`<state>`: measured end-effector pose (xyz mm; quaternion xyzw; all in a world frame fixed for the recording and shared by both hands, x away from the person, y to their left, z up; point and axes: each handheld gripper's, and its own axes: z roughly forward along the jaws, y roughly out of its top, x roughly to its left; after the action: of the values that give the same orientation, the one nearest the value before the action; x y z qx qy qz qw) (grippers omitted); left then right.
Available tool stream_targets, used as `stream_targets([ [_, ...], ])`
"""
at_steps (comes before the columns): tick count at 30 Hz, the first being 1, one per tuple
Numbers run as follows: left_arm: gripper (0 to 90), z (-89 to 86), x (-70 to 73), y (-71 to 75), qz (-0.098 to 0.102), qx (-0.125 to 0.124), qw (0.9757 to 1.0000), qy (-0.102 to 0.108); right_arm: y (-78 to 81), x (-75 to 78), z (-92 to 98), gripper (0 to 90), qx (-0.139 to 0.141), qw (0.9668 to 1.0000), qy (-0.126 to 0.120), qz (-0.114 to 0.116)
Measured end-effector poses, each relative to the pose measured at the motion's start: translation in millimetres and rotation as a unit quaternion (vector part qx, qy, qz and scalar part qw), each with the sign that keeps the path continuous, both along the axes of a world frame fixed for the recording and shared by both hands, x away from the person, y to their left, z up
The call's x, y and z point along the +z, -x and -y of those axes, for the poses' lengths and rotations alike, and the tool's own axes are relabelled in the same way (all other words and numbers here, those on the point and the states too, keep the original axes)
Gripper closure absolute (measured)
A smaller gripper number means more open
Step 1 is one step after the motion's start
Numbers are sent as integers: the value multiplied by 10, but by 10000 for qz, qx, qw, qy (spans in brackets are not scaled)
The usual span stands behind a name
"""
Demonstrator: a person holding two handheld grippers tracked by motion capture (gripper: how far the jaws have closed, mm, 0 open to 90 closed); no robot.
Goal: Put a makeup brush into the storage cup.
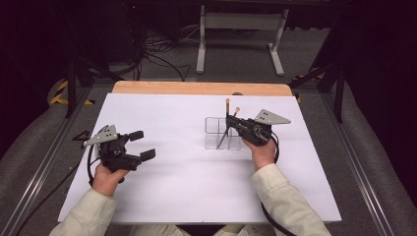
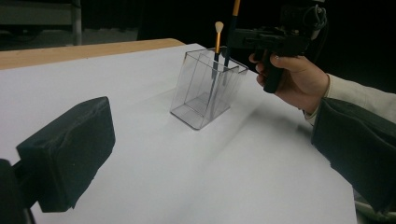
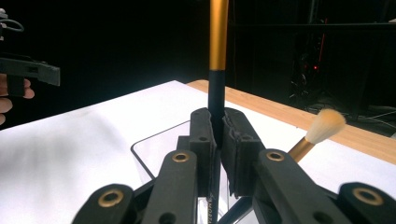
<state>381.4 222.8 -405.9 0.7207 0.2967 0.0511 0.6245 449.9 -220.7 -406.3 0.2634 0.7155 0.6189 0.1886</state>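
Note:
A clear divided holder (image 1: 216, 133) stands on the white table cover (image 1: 187, 187), right of centre. My right gripper (image 1: 232, 123) is shut on the black handle of a brush (image 1: 227, 107) with a gold ferrule. It holds this brush upright with its lower end inside the holder (image 2: 205, 93). In the right gripper view the pads (image 3: 236, 149) pinch that handle (image 3: 218, 93). A second brush (image 3: 322, 128) with a pale fluffy tip leans in the holder. My left gripper (image 1: 142, 145) hovers open at the table's left with nothing between its pads (image 2: 70, 154).
The white cover lies on a wooden table whose bare edge (image 1: 196, 87) shows at the back. A metal frame (image 1: 236, 29) and cables (image 1: 157, 54) sit on the floor beyond. Rails run along both sides of the table.

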Motion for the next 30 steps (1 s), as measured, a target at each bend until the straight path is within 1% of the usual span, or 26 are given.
stream_targets([
  [7, 8, 1, 1, 1, -5, 7, 10000, 4, -6, -33, -7, 825, -17, 10000, 53, -82],
  [10, 8, 1, 1, 0, 2, -1, 10000, 2, -4, -40, -10, 821, -15, 9999, 36, -103],
  [11, 8, 2, 2, 1, -4, 5, 10000, 4, -3, -41, -9, 801, -21, 9999, 32, -105],
  [12, 8, 1, 2, 1, 3, 0, 10000, 2, -4, -43, -8, 759, -21, 9999, -36, -112],
  [13, 8, 1, 2, 0, 4, -2, 10000, 0, -7, -44, 0, 658, -3, 9997, -171, -162],
  [15, 8, -1, 3, 2, 3, 16, 10000, 5, -12, -45, 13, 553, 42, 9989, -390, -267],
  [16, 8, -2, 4, 2, 4, 15, 10000, 2, -12, -45, 13, 553, 42, 9989, -390, -267],
  [17, 8, -2, 3, 2, 3, 15, 10000, 4, -13, -45, 20, 502, 96, 9982, -509, -292],
  [18, 8, -1, 2, 1, 1, 9, 10000, 7, 19, -25, 31, 424, 137, 9973, -687, -206],
  [20, 8, 0, 1, -1, -5, 8, 10000, 10, 34, -1, 30, 325, 151, 9969, -754, -160],
  [21, 8, 3, 1, -1, -5, 3, 10000, 10, 43, 17, 32, 295, 158, 9969, -763, -133],
  [22, 8, 3, 1, -1, -5, 3, 10000, 10, 43, 17, 32, 295, 158, 9969, -763, -133],
  [23, 8, 5, 3, -2, 7, -3, 10000, 5, 51, 35, 36, 262, 180, 9970, -749, -91],
  [24, 8, 3, 7, -2, 30, -3, 10000, 5, 71, 81, 43, 195, 166, 9977, -658, -28],
  [25, 8, 3, 7, -2, 30, -3, 10000, 5, 71, 81, 43, 195, 166, 9977, -658, -28],
  [26, 8, 0, 10, -1, 29, 2, 10000, 20, 83, 114, 56, 137, 188, 9979, -616, -29],
  [27, 7, 0, 10, -1, 29, 2, 10000, 20, 83, 114, 56, 137, 188, 9979, -616, -29],
  [30, 7, -6, 8, 3, 37, -3, 10000, 26, 123, 170, 80, 66, 166, 9988, -460, 1],
])
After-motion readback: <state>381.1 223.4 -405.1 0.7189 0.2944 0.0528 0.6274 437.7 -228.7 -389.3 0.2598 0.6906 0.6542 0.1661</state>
